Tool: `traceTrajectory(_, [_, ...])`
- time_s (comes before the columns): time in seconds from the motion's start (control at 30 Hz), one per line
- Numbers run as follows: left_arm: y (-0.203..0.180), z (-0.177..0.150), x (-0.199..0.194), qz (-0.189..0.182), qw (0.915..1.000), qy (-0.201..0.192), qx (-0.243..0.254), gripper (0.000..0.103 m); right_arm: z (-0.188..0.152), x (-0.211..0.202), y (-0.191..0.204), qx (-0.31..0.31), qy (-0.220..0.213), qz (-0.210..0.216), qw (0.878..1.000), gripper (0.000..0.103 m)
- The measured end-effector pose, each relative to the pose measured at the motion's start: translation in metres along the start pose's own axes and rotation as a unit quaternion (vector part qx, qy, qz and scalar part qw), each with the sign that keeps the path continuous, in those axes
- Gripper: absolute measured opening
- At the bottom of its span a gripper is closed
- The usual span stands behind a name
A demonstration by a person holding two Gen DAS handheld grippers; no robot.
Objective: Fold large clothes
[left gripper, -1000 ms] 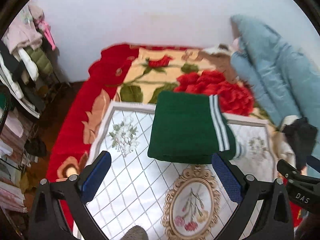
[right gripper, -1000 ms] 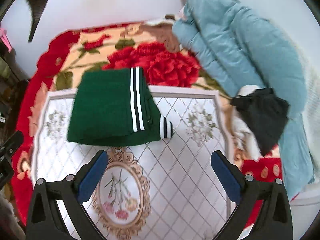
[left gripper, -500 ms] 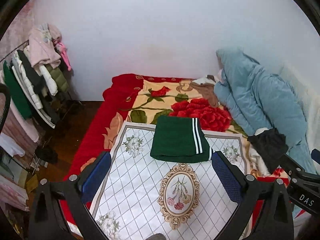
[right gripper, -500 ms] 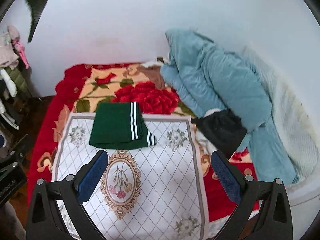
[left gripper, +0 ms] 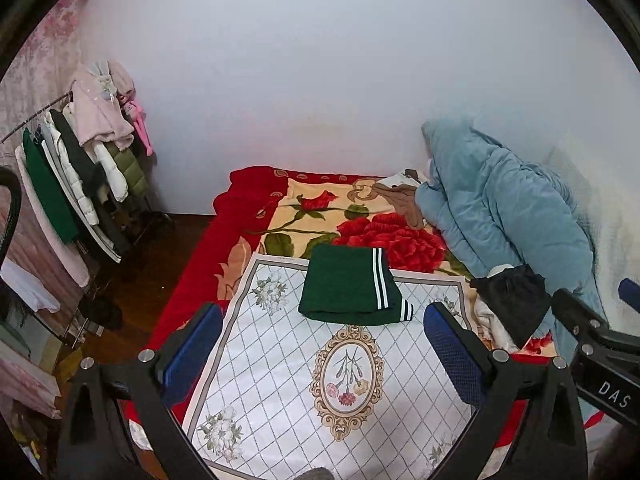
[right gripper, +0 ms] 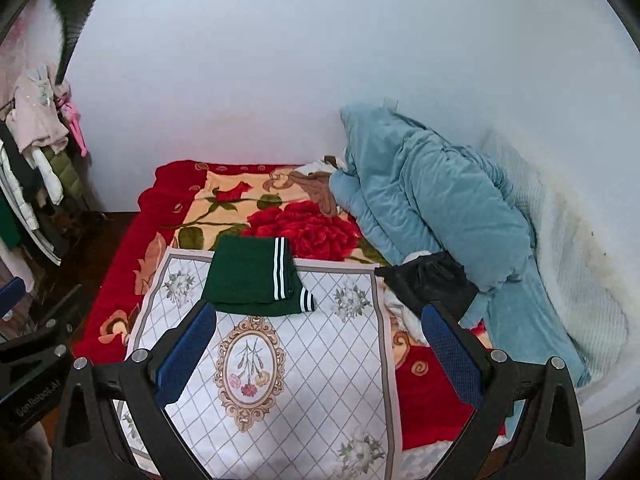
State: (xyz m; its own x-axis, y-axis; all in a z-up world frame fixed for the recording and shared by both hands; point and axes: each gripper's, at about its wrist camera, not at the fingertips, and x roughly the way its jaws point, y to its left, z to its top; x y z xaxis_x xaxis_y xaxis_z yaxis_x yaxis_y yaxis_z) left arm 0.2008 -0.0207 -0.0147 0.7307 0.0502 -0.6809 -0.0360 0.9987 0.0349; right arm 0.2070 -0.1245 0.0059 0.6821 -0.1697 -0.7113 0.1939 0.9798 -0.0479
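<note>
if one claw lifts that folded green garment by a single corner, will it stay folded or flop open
The folded green garment would probably flop open: it is soft knit cloth in loose layers, with nothing pinning them. It likely sags wherever unsupported, since its striped cuff already pokes out limply. Pushed, it would probably drag and bunch on the white patterned cloth rather than slide.

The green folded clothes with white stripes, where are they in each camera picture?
Left wrist view: the green folded garment with white stripes lies a little right of centre, at the far end of the white diamond-patterned floral cloth.
Right wrist view: the garment lies left of centre, at the same far end of the cloth.
Shared landmark: the crumpled light blue quilt to its right.
</note>
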Motion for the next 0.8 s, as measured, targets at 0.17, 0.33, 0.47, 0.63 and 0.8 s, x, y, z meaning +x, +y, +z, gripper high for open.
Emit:
traceTrajectory(0.17, [0.001,-0.002,-0.008,0.008,1.0000,0.001,-0.004,0.102,-0.004,-0.015,-0.003,-0.006,-0.006,-0.005,1.000,0.103])
traceTrajectory(0.33, [0.004,-0.005,-0.016,0.010,0.9999,0.000,-0.014,0.102,-0.004,-0.023,-0.004,-0.011,-0.013,0.000,1.000,0.103])
traceTrajectory(0.47, [0.007,-0.005,-0.020,0.013,0.9998,-0.004,-0.015,0.102,-0.006,-0.026,-0.004,-0.012,-0.014,0.003,1.000,0.103])
traceTrajectory(0.63, [0.008,-0.006,-0.026,0.015,0.9998,-0.008,-0.014,0.102,-0.006,-0.031,-0.003,-0.012,-0.013,0.008,1.000,0.103])
traceTrajectory(0.8, [0.010,-0.006,-0.028,0.014,0.9998,-0.008,-0.015,0.102,-0.006,-0.032,-0.001,-0.015,-0.012,0.014,1.000,0.103])
